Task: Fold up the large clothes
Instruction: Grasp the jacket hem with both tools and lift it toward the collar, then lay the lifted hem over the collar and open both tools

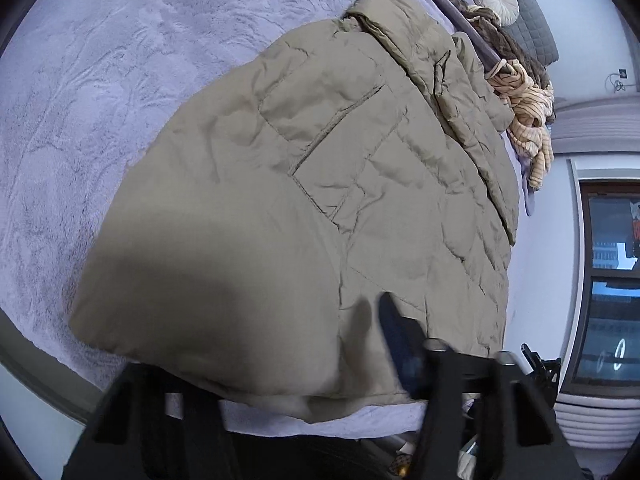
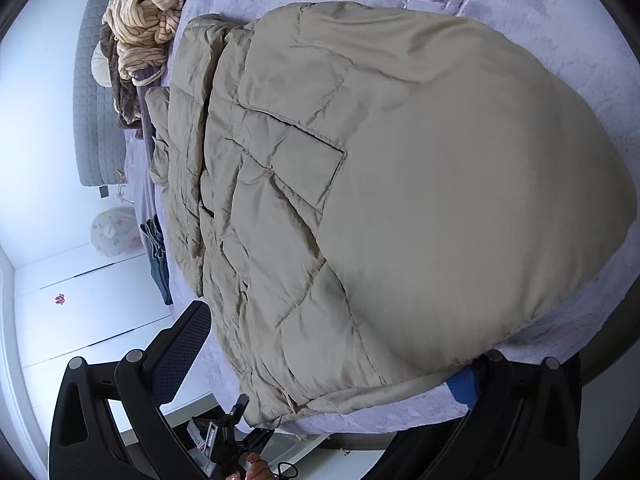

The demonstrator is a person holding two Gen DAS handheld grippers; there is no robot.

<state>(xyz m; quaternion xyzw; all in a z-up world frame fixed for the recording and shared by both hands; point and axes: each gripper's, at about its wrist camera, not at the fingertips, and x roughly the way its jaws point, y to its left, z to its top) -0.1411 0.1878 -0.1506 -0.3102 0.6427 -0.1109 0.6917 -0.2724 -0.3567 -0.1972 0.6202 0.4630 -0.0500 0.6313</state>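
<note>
Spread across a lavender plush bed (image 1: 100, 100), a large khaki quilted jacket (image 1: 320, 160) lies folded over itself, its smooth lining side turned up on the near half and its pocket stitching showing toward 12 o'clock. At 6 o'clock in the left wrist view, the left hand-held gripper (image 1: 360, 360) has its jaws drawn close on the jacket's near hem, fabric bunched between the fingers. Seen from the right wrist, the right hand-held gripper (image 2: 336, 360) stands spread wide, one finger at 7 o'clock beside the jacket's edge, the other at 5 o'clock under its hem, pinching nothing. Beyond the jacket, at 11 o'clock, a striped cream garment (image 2: 152, 12) lies heaped beside a grey quilted headboard (image 2: 92, 100).
</note>
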